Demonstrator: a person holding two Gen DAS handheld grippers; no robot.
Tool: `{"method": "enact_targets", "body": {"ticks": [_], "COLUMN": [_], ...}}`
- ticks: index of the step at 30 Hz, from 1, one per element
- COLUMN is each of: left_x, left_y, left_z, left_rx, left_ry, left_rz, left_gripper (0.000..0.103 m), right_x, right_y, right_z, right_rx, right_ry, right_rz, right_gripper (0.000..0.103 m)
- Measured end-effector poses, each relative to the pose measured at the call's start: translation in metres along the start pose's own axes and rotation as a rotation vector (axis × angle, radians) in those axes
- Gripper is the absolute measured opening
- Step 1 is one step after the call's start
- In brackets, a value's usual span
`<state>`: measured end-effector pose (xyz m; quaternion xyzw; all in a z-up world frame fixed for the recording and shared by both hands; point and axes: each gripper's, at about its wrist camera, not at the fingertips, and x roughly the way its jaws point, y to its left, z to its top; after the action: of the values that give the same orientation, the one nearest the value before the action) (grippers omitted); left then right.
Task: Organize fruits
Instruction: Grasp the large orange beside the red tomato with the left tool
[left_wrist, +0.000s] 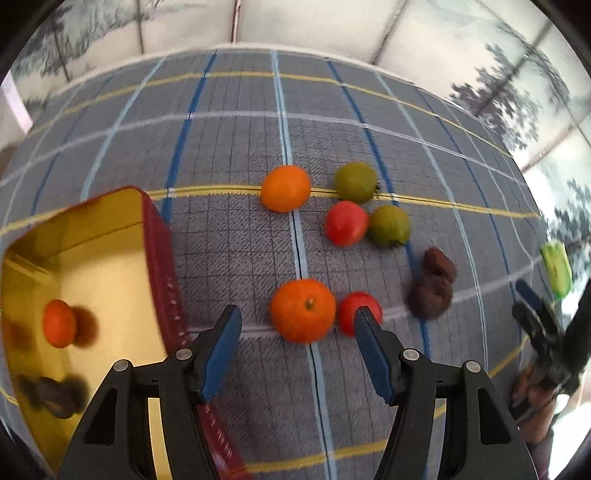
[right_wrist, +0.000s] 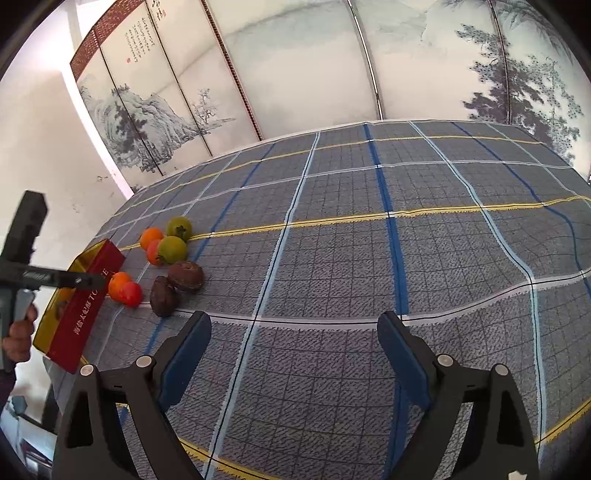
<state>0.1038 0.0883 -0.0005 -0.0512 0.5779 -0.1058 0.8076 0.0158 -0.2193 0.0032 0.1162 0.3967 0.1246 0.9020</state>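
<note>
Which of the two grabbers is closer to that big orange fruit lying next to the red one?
Left. The left gripper hangs right over the big orange fruit, open. The right gripper is well off to the side over bare tablecloth, open and empty.

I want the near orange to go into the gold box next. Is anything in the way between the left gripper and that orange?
Nothing visible. The left gripper is open, and the near orange sits in line between its fingers on the cloth. A red tomato touches the orange's right side, by the right finger, so it may get nudged.
</note>
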Motion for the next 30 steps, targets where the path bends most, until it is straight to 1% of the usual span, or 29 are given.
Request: {"method": "enact_targets", "body": {"ticks": [2,4,5,8,11,12,14,15,17,22,24,28,29,30], "left_x": [0.005,0.01,0.011,0.01,0.009,0.007,0.004,0.002,0.002,0.004,0.005,0.008,0.008,0.006], "left_y": [-0.003,-0.006,-0.007,-0.008,-0.006,-0.005,-0.01,-0.013,-0.016,-0.016,-0.014,-0.016,-0.017,-0.018], "left_z": [0.002,0.005,0.006,0.006,0.004,0.001,-0.009,-0.016,-0.02,-0.016,-0.011,-0.007,-0.008,-0.01], "left_rx": [0.011,0.023,0.017,0.008,0.003,-0.005,-0.01,-0.004,0.01,0.039,0.041,0.064,0.071,0.077], "left_ry": [-0.013,-0.008,-0.015,-0.035,-0.058,-0.057,-0.055,-0.076,-0.102,-0.104,-0.098,-0.098,-0.1,-0.105], "left_rz": [0.026,0.035,0.03,0.044,0.07,0.058,0.062,0.076,0.079,0.071,0.065,0.066,0.068,0.066], "left_gripper": [0.064,0.064,0.064,0.063,0.049,0.048,0.048,0.049,0.049,0.049,0.051,0.051,0.049,0.042], "right_x": [0.0,0.001,0.001,0.001,0.002,0.002,0.003,0.003,0.003,0.004,0.004,0.005,0.005,0.005], "right_y": [0.001,0.002,0.001,0.001,0.0,0.0,0.0,0.0,0.0,0.002,0.002,0.002,0.002,0.002], "right_z": [0.0,0.0,0.0,0.0,0.0,-0.001,-0.001,-0.001,-0.001,-0.001,-0.001,-0.001,-0.001,-0.001], "right_rx": [-0.007,-0.012,-0.013,-0.01,-0.004,-0.002,0.0,-0.001,-0.002,-0.003,0.0,0.001,0.001,0.002], "right_ry": [0.002,0.005,0.006,0.008,0.013,0.015,0.017,0.018,0.02,0.022,0.022,0.026,0.026,0.027], "right_rz": [0.005,0.009,0.011,0.013,0.012,0.009,0.009,0.007,0.005,-0.003,-0.003,-0.005,-0.005,-0.005], "right_gripper": [0.09,0.09,0.091,0.091,0.092,0.092,0.092,0.092,0.093,0.095,0.096,0.096,0.096,0.097]}}
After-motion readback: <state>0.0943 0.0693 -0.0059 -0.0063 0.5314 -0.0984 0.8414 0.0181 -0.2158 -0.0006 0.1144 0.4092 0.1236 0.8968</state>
